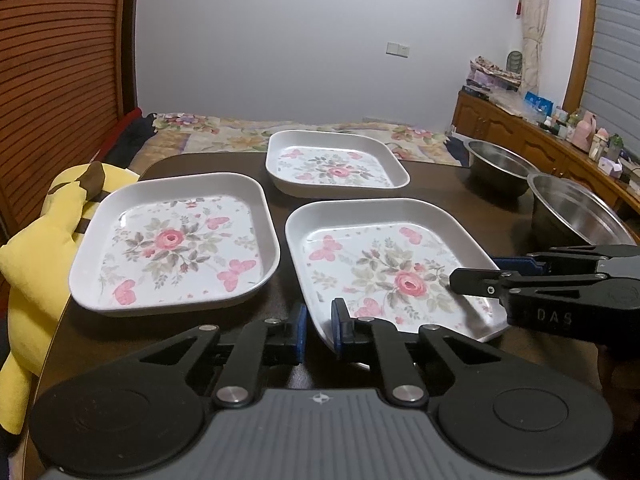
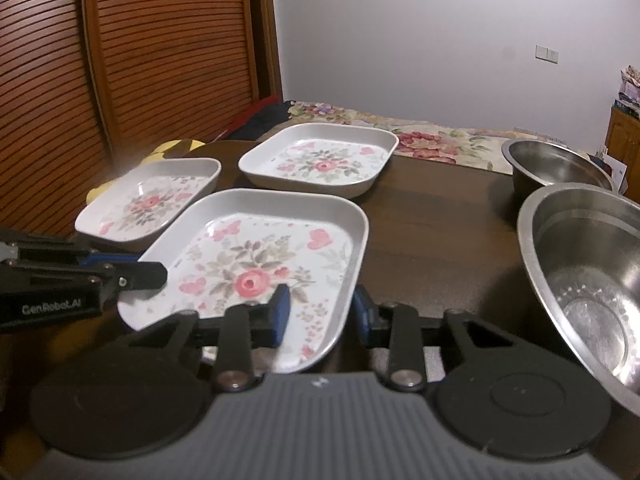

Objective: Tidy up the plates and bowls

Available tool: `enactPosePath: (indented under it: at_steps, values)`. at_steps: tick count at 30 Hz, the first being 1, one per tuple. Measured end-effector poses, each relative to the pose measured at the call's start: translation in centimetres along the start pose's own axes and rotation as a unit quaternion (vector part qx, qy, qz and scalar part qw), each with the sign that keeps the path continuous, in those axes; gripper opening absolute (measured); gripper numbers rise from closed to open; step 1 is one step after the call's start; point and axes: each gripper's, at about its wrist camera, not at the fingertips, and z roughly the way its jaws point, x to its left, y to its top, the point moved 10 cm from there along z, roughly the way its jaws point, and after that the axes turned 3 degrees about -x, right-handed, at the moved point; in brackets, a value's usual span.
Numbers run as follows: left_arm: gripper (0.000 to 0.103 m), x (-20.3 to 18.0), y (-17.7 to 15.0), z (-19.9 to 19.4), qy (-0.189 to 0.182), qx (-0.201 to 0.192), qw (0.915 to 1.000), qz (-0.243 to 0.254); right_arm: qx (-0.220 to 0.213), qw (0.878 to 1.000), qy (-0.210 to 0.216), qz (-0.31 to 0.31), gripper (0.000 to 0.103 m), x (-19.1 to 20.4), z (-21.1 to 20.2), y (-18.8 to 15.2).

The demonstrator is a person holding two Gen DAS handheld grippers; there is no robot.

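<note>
Two grippers work the same floral plate, the near plate (image 1: 384, 264); the left gripper (image 1: 319, 326) has its jaws clamped on the near-left rim corner, pads pressing the thin wall; the right gripper (image 2: 320, 312) straddles the near-right rim, jaws narrowed around it, though I cannot tell whether both pads press yet. Gripping opposite corners likely keeps the wide, shallow plate level for lifting. Left of the near plate sits a second plate (image 1: 172, 240); behind it a third plate (image 1: 336, 164), probable stacking targets. Right of the near plate stand two steel bowls (image 2: 584, 272), all on the dark surface (image 2: 432, 240).
</note>
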Motion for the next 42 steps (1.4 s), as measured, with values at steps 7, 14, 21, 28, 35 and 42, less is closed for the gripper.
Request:
enactPosePath:
  at_steps: [7,14,21,28,35,42]
  values:
    - [0.014,-0.6,0.1,-1.6,-0.009,-0.009,0.9999,0.004,0.002,1.0,0.009,0.013,0.03,0.0,-1.2,-0.6]
    - [0.014,-1.5,-0.1,-3.6,-0.013,-0.024,0.9996,0.012,-0.014,1.0,0.006,0.015,0.028,0.2,-3.3,-0.7]
    - [0.014,-2.0,-1.2,-5.2,-0.013,-0.027,0.9994,0.015,-0.022,1.0,0.01,0.013,0.028,0.8,-5.1,-1.4]
    - [0.014,-2.3,-2.3,-6.2,-0.006,-0.025,0.9995,0.017,-0.022,1.0,0.013,0.004,0.028,1.8,-6.3,-2.3]
    - [0.014,-2.2,-4.1,-7.3,-0.005,-0.018,0.9997,0.012,-0.015,1.0,0.02,-0.003,0.028,2.6,-7.1,-3.5]
    - [0.014,-1.9,-5.0,-7.4,-0.002,-0.011,0.9999,0.007,-0.006,0.999,0.032,0.001,0.028,3.3,-7.6,-4.7]
